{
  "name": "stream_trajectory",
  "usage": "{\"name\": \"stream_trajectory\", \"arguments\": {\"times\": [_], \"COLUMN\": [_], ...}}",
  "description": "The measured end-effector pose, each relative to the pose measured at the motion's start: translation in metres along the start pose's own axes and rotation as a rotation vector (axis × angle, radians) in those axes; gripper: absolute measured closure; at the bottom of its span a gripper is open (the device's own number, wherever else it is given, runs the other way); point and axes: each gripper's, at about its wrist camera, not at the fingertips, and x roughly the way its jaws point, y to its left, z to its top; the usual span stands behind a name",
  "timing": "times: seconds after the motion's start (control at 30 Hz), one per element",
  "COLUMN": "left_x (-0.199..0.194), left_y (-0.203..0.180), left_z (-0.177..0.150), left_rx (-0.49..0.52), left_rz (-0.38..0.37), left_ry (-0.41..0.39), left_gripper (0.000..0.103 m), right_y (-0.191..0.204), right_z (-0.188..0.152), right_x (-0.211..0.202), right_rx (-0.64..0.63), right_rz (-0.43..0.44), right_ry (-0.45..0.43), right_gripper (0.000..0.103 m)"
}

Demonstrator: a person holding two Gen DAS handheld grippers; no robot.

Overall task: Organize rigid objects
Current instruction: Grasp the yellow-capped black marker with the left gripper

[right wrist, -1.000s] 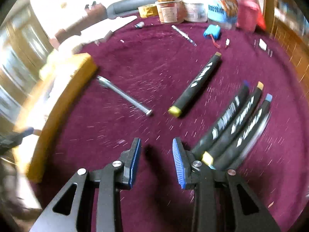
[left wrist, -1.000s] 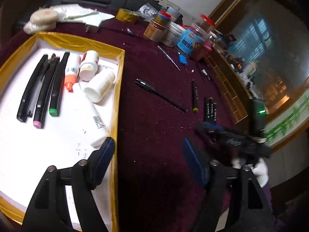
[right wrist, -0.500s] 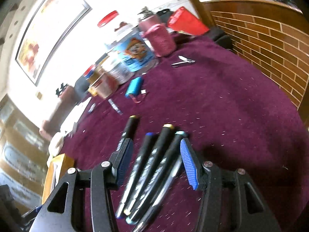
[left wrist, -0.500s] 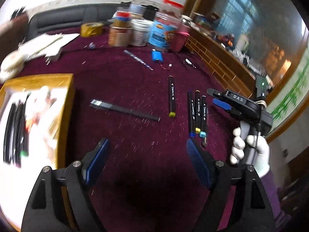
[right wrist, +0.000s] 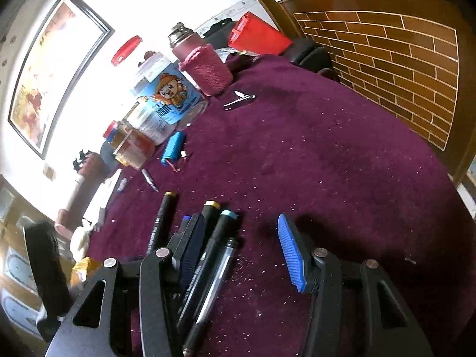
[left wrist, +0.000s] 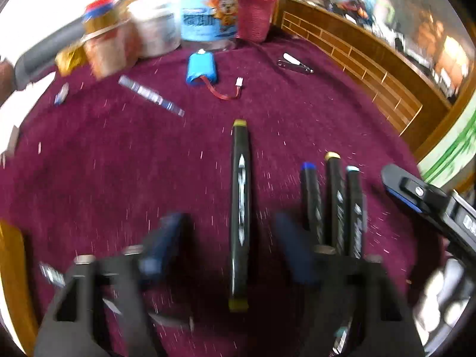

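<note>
my left tongs (left wrist: 229, 238) are wide open and hold nothing. their blue ribbed pads stand on both sides of one black marker (left wrist: 240, 208), which lies between them on the cloth without touching either pad. this marker is long and slim, with smooth plastic, white print along the body and an olive-yellow cap at each end. it points straight away from me.

my right tongs (right wrist: 238, 244) are wide open too, also with nothing gripped. the left finger (right wrist: 190, 244) rests over a group of markers (right wrist: 217, 238); the right pad stands apart on bare cloth. in this group three black markers lie side by side, touching, with a blue, a yellow and a light blue cap end, and a thin pen (right wrist: 214, 279) with a clear barrel lies just beside them.

the table cover (right wrist: 327, 154) is dark purple, soft like velvet, with many small white specks. farther away lie a blue battery pack (left wrist: 200, 70) with a red wire, a metal nail clipper (left wrist: 294, 64), and at the far edge a jar with a cartoon label (left wrist: 208, 15), a pink knitted cup (left wrist: 255, 15) and other jars, blurred.
</note>
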Motion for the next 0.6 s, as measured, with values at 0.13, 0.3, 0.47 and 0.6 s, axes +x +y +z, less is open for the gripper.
{"name": "stream_trajectory", "arguments": {"times": [0.13,0.3,0.47,0.6], "left_x": [0.007,-0.006,-0.04,-0.052], "left_y": [-0.012,-0.015,-0.001,-0.008], "left_z": [0.01,-0.013,-0.053,-0.074], "left_rx": [0.097,0.137,0.1,0.11], "left_rz": [0.065,0.031,-0.064,-0.099], "left_ry": [-0.029,-0.043,-0.023,-0.009], "left_gripper": [0.091,0.091,0.091,0.085], "right_y": [0.003,0.006,0.006,0.007], "right_z": [0.0,-0.003,-0.003,-0.004], "right_x": [0.009,0.008,0.008,0.008], "right_rx": [-0.028,-0.049,-0.048,-0.059], "right_rz": [-0.038,-0.057,-0.058,-0.065], "right_ry": [0.022,0.018,0.018,0.015], "right_gripper": [0.057,0.057,0.057,0.056]}}
